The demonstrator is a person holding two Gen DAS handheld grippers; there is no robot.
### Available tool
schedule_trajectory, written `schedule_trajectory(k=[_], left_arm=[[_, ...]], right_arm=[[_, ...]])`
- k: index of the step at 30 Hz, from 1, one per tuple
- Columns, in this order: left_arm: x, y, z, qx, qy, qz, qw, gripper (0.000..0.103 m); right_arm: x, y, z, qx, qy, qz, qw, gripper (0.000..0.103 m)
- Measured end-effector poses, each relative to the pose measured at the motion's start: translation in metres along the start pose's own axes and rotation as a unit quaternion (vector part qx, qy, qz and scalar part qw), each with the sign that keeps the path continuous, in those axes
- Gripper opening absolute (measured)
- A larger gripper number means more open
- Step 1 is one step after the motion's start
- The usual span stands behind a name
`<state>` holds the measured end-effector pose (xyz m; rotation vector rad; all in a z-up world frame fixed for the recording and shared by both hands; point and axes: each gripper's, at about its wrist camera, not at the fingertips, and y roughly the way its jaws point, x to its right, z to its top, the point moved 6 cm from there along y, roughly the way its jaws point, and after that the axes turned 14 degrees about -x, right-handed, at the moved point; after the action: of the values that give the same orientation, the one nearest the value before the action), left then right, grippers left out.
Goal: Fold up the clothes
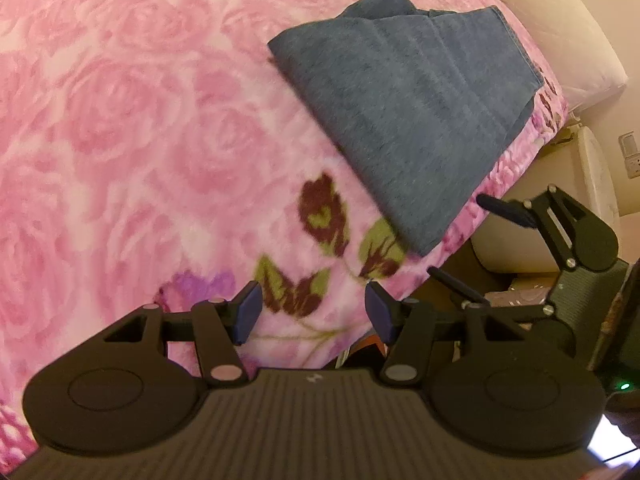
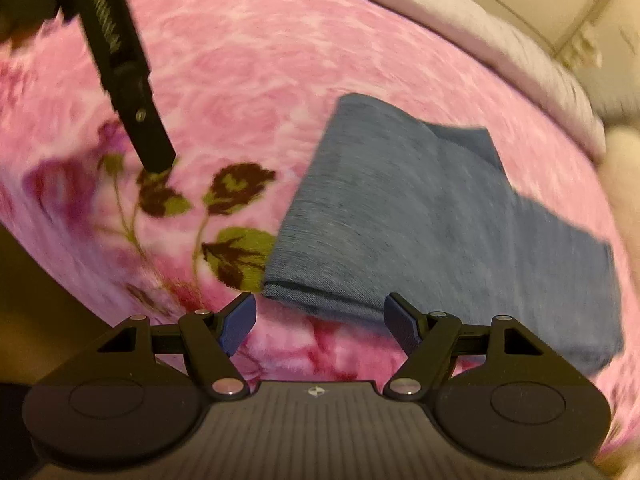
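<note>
Both grippers, left and right, hang wide open and empty.
One folded blue garment lies on the pink floral blanket near its edge, long axis diagonal.

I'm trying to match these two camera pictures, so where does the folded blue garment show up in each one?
Left wrist view: folded blue garment upper right of centre, near the blanket's edge.
Right wrist view: folded blue garment centre right, just beyond the open right tool.
Shared landmark: the dark leaf print on the pink blanket.
</note>
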<state>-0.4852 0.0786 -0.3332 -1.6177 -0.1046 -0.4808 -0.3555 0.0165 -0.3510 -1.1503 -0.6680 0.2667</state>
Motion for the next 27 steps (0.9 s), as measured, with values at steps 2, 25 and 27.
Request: schedule_trajectory(k=[2,25,27], left_arm=[[-0.005,0.001,-0.001,0.003,-0.003,-0.001,1.0000,0.052],[-0.006,-0.007,0.029,0.013,-0.024,0.012,0.9996,0.052],[0.001,-0.012,0.035,0.017,-0.020,0.014,0.9996,0.052]], right_arm=[[-0.011,0.006,0.001,0.008,-0.044,-0.035,0.998,0.073],[-0.004,0.024,0.011,0.014,-0.064,-0.043,0.997,0.015],[0.021,0.011,0.015,0.022,-0.004,0.014,1.000,0.013]])
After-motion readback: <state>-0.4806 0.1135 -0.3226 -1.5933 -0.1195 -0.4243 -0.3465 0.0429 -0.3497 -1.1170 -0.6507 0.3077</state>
